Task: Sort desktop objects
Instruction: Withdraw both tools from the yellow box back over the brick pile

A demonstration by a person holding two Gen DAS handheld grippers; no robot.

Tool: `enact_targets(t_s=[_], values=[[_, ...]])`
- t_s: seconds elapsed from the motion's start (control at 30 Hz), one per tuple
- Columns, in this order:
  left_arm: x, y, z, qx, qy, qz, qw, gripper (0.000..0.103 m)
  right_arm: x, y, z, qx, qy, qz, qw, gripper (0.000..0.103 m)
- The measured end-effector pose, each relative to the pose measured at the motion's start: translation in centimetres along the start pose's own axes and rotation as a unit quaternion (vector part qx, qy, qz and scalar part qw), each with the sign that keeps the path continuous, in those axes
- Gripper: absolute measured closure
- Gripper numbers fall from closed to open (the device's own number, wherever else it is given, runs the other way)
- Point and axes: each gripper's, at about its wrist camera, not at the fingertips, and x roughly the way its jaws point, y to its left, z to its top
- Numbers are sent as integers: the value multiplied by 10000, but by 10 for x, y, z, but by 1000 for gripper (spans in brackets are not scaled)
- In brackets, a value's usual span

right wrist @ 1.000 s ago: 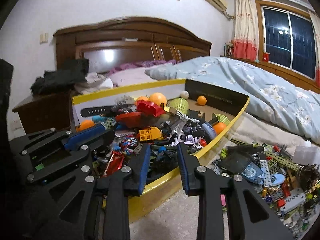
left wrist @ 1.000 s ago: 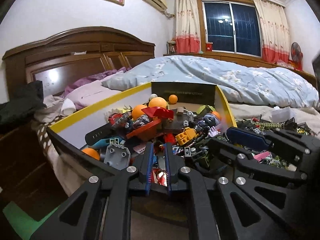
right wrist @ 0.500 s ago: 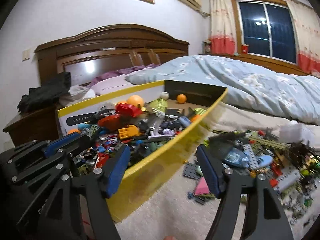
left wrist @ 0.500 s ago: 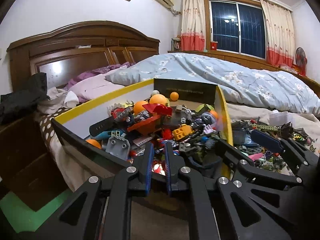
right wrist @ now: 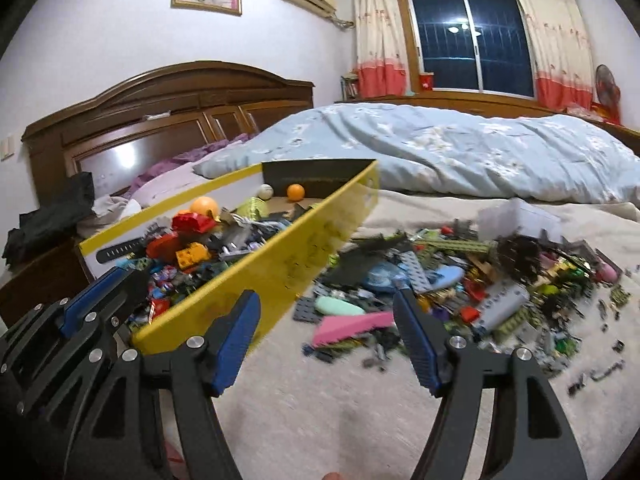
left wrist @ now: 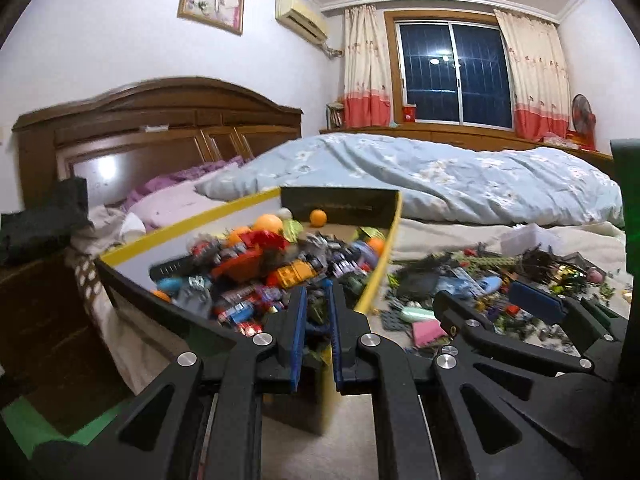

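Facing the scattered pile of building bricks point(right wrist: 460, 276) on the bed point(right wrist: 320, 392), the right gripper point(right wrist: 328, 344) is holding its fingers point(right wrist: 234, 340) spread wide with nothing between them. The piece most squarely in line is the pink wedge-shaped piece point(right wrist: 352, 325), which is lying just beyond the fingertips at about 12 o'clock, inside the gap as the right wrist camera sees it. Its long axis is running roughly 9 to 3 o'clock, across the opening, so the wrist is probably needing a turn before closing. A pale green oval piece point(right wrist: 340, 307) is sitting just behind it.

The yellow-rimmed box point(right wrist: 280, 264) of sorted toys is lying at 10 o'clock from these fingers, its near wall just beside the left-hand finger.

The left gripper point(left wrist: 318, 340) is hanging over the box's near corner, fingers drawn almost together with only a narrow slit; whether they are pinching anything I cannot tell. The right gripper is clearly nearer the pile.
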Motion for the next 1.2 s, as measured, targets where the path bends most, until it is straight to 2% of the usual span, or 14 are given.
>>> enact_targets(t_s=[0.1,0.23,0.33,0.6,0.77,0.9,1.2], values=[[-1,-4,-6,-20,153,-119,9998,92,-6,-3,-9,-22,24,-127,9999,33],[-9,-14,-11,252,4,-166,9995,92,-15,-9,-16,63,26,-220,9997,33],[-15,-15,-12,200,10,-272,9994,92,-24,-10,-21,67,-54,-309,9995,33],[-15,-35,-23,228,340,-748,9964,94,-40,-33,-44,414,-41,-519,9978,33],[-6,-43,-33,-278,558,-998,9931,94,-37,-50,-49,421,145,-671,9968,33],[1,-51,-38,-349,627,-1077,9916,94,-33,-58,-50,298,189,-791,9962,33],[8,-72,-44,-124,771,-1185,9899,94,-31,-74,-57,251,279,-956,9947,33]])
